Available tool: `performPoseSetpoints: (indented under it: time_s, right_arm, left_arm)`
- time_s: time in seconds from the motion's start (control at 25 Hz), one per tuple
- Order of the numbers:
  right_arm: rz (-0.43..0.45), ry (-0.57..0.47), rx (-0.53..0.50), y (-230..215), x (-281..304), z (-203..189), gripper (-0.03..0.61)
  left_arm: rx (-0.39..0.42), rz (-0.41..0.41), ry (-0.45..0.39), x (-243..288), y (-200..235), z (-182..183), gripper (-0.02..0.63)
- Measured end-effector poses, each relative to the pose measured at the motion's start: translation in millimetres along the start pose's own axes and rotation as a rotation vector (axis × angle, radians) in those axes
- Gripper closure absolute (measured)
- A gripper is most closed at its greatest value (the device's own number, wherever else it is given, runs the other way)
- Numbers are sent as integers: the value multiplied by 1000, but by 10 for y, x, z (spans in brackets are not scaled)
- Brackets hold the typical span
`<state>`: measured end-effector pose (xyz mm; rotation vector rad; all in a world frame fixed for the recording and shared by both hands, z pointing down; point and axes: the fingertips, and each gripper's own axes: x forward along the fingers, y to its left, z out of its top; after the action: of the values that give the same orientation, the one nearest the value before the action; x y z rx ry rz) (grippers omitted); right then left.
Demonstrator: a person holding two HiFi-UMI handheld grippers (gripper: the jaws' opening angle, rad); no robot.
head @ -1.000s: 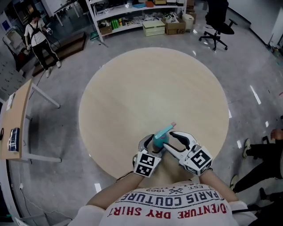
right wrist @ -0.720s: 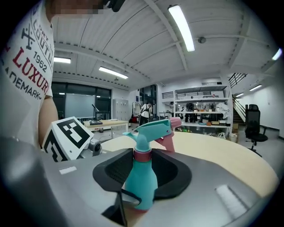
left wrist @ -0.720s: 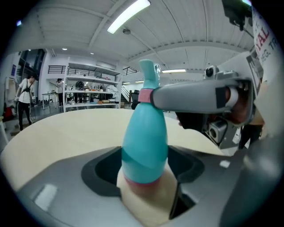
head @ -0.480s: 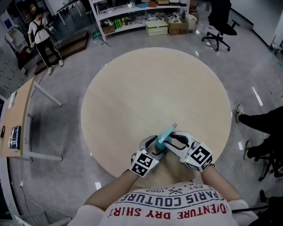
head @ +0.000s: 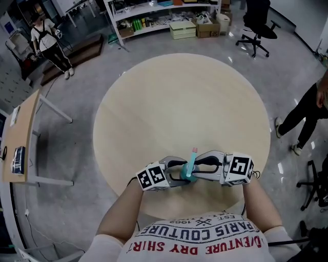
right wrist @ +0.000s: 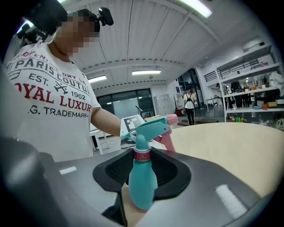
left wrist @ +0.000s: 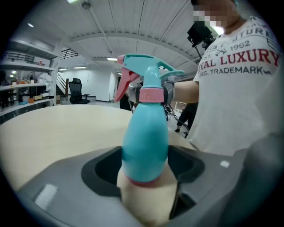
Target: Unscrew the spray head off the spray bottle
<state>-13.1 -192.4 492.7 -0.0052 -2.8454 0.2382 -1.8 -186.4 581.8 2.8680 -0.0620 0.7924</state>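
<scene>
Standing at the near edge of the round table [head: 179, 97], the spray bottle [left wrist: 145, 142] is clamped around its body by the left gripper [head: 180, 171]. The right gripper [head: 198, 168], its jaws having just been closing, pinches the spray head [right wrist: 148, 128] at its pink collar [right wrist: 142, 155].

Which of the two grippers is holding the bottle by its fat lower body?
The left gripper: its jaws clasp the spray bottle around its body. The right gripper, jaws just closed, pinches the pink collar.

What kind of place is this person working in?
Probably a lab or workshop space rather than a home: white metal shelving stacked with boxes and bottles, a black swivel office chair on a polished grey floor, and a big round pale wooden table as the work surface.
</scene>
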Motion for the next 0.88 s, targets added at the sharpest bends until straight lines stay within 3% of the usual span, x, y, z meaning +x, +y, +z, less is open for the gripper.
performPoseSetpoints:
  time_s: [0.12, 0.24, 0.4, 0.52, 0.72, 0.88]
  right_arm:
    - [-85, -54, 47, -27, -35, 44, 438]
    - [-200, -120, 107, -46, -119, 53, 422]
    - [-416, -113, 103, -99, -136, -26, 416]
    - [-533, -115, 112, -156, -108, -23, 404]
    - [-682, -70, 79, -231, -118, -29, 442]
    - [-635, -61, 59, -163, -88, -39, 446]
  left_arm:
    - [-45, 98, -30, -7, 36, 14, 293]
    - [-100, 261, -34, 21, 93, 35, 293]
    - [-258, 531, -38, 20, 218, 34, 293]
    - [-345, 667, -51, 33, 264, 53, 293]
    - [-375, 736, -59, 36, 242, 72, 293]
    - [-332, 693, -54, 20, 193, 30, 293]
